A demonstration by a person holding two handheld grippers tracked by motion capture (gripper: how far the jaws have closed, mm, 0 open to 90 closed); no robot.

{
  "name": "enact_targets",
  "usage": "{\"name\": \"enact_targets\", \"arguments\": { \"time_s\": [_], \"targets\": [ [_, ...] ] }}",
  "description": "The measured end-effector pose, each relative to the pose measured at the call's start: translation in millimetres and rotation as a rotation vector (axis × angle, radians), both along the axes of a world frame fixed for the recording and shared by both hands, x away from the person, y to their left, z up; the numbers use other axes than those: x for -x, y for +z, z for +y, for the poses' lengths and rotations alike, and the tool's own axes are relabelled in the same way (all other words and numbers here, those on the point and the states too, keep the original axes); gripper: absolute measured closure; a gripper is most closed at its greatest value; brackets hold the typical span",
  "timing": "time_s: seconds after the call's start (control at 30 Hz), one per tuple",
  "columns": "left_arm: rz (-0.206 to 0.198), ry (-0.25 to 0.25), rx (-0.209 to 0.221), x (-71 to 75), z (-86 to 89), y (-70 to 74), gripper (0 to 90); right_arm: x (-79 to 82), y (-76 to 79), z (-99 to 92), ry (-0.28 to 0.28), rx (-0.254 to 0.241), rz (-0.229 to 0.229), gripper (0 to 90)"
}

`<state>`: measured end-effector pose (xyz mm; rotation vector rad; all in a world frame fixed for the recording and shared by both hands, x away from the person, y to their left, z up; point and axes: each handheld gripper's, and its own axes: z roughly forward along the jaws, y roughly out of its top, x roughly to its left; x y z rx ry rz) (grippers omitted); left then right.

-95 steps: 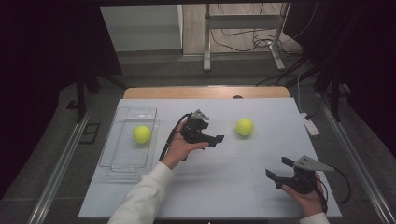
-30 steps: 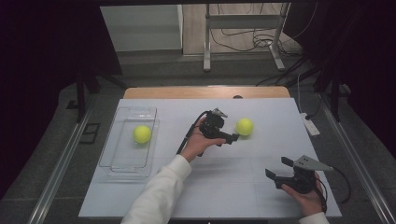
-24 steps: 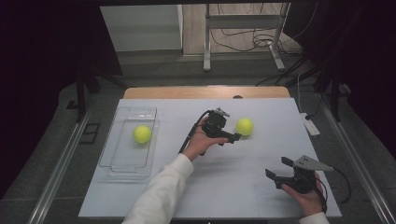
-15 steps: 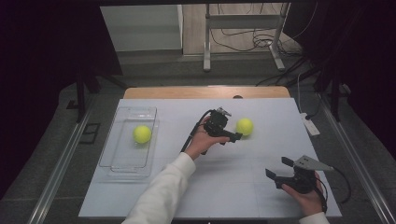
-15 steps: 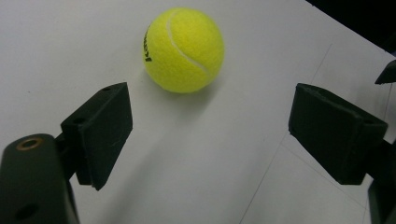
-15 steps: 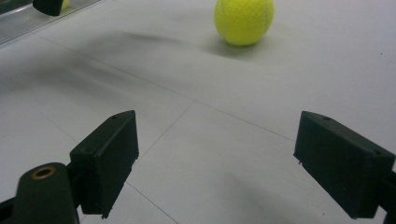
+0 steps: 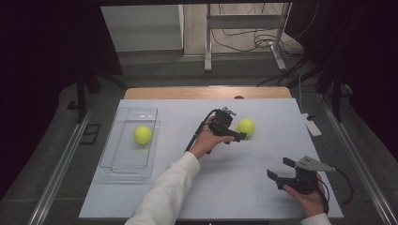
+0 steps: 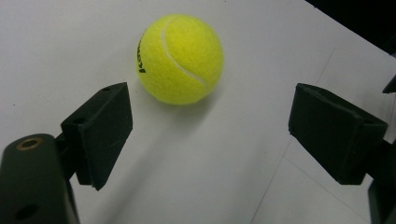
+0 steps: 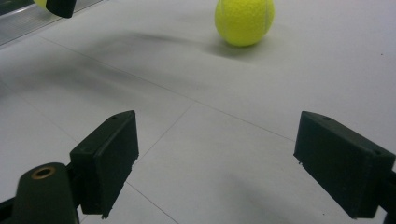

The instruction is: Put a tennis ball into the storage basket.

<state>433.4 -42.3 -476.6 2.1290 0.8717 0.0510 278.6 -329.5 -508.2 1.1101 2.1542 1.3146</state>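
Left claw (image 7: 236,134) open beside a tennis ball (image 7: 246,126) on the counter (image 7: 225,187).

The left claw's jaws stand wide apart with nothing between them; in the left gripper view the ball (image 8: 180,58) lies on the counter just ahead of the jaw tips, nearer the jaw on the left of that view, and touches neither. The right claw (image 7: 281,172) is open too and holds nothing, resting low near the counter's near edge, well apart from the ball; in the right gripper view the ball (image 9: 244,21) sits far ahead of its jaws. A second tennis ball (image 7: 143,134) lies in a clear tray (image 7: 123,164) well off to the left claw's left side.
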Motion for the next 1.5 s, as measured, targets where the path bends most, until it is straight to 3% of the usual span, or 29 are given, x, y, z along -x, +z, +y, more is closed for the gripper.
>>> {"name": "enact_targets", "arguments": {
  "time_s": [1.5],
  "targets": [
    [0.02,0.013,-0.03,-25.9,-20.4,-14.8,14.9,-0.9,-0.7,-1.1,0.0,-0.012,0.006,14.2]
  ]
}}
